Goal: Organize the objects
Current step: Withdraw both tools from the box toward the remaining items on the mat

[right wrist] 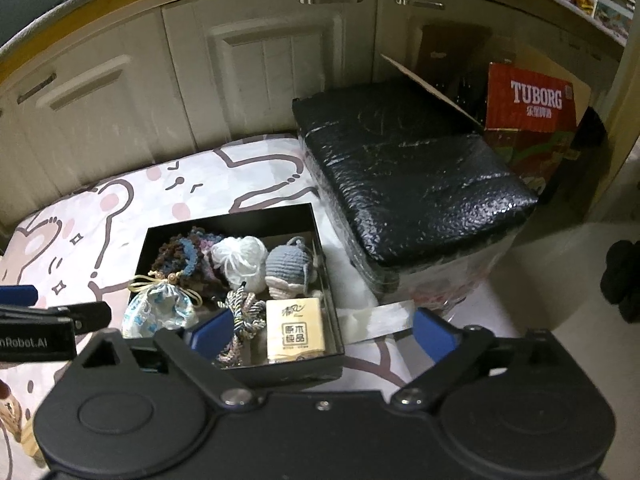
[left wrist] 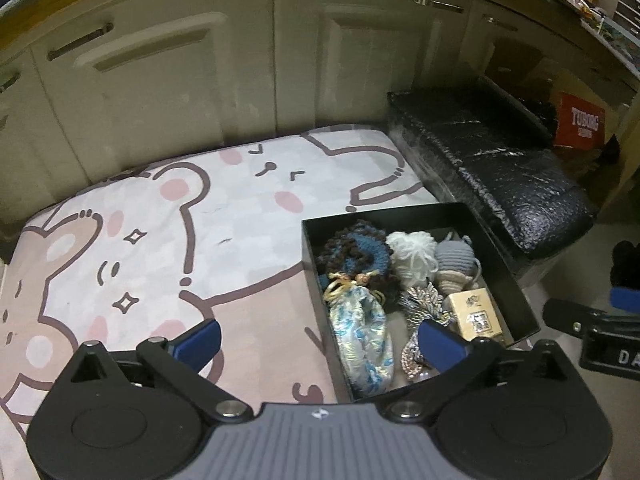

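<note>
The black wrapped block (right wrist: 408, 184) stands on the floor. Just left of it lies a cartoon bear mat (left wrist: 168, 236). Behind it are cream cabinet doors (right wrist: 256, 64), and to its right stands a red Tuborg carton (right wrist: 532, 112).

My black box (right wrist: 320, 240) sits open on the cartoon-print mat, just beside the black wrapped block. Inside, along the far wall, lie a brown-and-blue crochet piece (right wrist: 180, 256), a white yarn ball (right wrist: 240, 258) and a grey knitted doll (right wrist: 286, 270). Nearer me lie a blue-patterned pouch (right wrist: 160, 308), a braided cord (right wrist: 244, 312) and a tissue pack (right wrist: 295, 330).
</note>
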Available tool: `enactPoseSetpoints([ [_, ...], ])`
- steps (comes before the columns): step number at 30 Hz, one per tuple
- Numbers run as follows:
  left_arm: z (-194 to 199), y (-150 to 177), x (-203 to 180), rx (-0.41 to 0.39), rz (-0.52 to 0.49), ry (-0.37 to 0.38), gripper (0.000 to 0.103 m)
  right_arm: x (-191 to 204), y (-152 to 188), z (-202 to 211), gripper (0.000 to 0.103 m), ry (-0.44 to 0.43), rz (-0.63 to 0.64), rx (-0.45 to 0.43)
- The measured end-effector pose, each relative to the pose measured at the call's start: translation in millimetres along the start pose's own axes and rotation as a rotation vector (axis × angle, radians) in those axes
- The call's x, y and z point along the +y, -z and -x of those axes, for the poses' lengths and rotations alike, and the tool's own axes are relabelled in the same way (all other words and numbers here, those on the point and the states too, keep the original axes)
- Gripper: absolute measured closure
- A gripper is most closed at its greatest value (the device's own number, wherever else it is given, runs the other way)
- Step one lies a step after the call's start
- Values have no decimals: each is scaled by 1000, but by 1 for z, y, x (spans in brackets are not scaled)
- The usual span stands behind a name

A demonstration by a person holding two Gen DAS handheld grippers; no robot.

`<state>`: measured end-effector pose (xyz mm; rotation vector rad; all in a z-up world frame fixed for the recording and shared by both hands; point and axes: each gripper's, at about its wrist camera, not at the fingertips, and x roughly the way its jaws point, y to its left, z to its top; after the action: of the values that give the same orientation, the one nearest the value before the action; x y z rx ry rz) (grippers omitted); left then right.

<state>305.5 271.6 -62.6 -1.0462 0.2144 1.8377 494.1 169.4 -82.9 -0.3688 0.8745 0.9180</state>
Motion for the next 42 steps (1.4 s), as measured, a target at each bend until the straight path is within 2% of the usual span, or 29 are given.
enactPoseSetpoints([
  [3,0,1,2,3,-1,-8,0,0,1,1,0,7,-2,-7],
  [19,0,5,19,18,-22,-21,0,0,5,-4,0,60,-19,-3],
  [26,3,8,34,16,-32,-36,0,13,4,-5,0,42,-19,-10],
  [42,23,17,97,8,27,-96,0,69,-2,-13,0,-32,30,-1],
])
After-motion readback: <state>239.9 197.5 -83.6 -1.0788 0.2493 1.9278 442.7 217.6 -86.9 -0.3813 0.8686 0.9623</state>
